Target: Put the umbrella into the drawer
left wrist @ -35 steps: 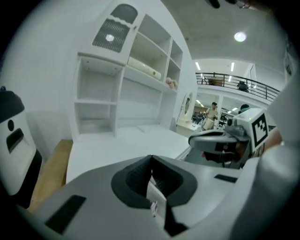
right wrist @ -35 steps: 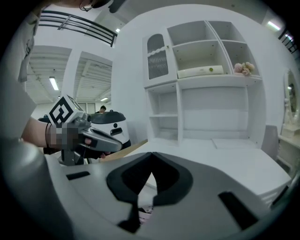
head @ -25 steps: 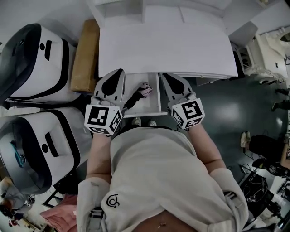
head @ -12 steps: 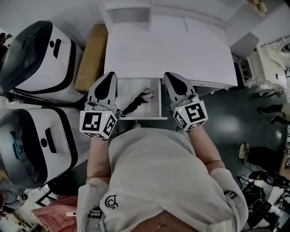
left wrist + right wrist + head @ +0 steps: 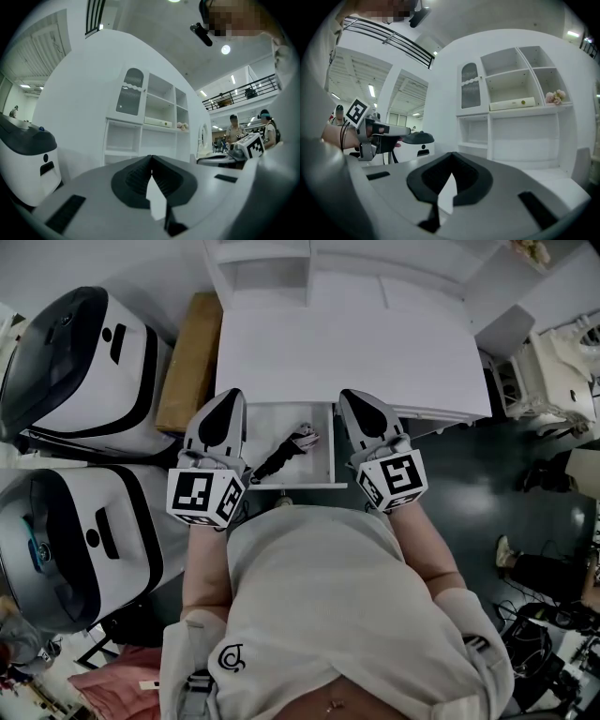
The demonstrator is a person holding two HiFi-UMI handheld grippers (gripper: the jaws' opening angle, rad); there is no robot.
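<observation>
Risen slightly, left gripper (image 5: 228, 396) and right gripper (image 5: 352, 397), jaws together and empty, flank the white bench's (image 5: 347, 343) open drawer (image 5: 291, 485) containing a dark folded umbrella (image 5: 284, 453).

Your folded dark umbrella (image 5: 281, 454) lying flat, diagonal inside the pulled-out white drawer (image 5: 319, 468), lighter end far right, dark end at near-left corner.
</observation>
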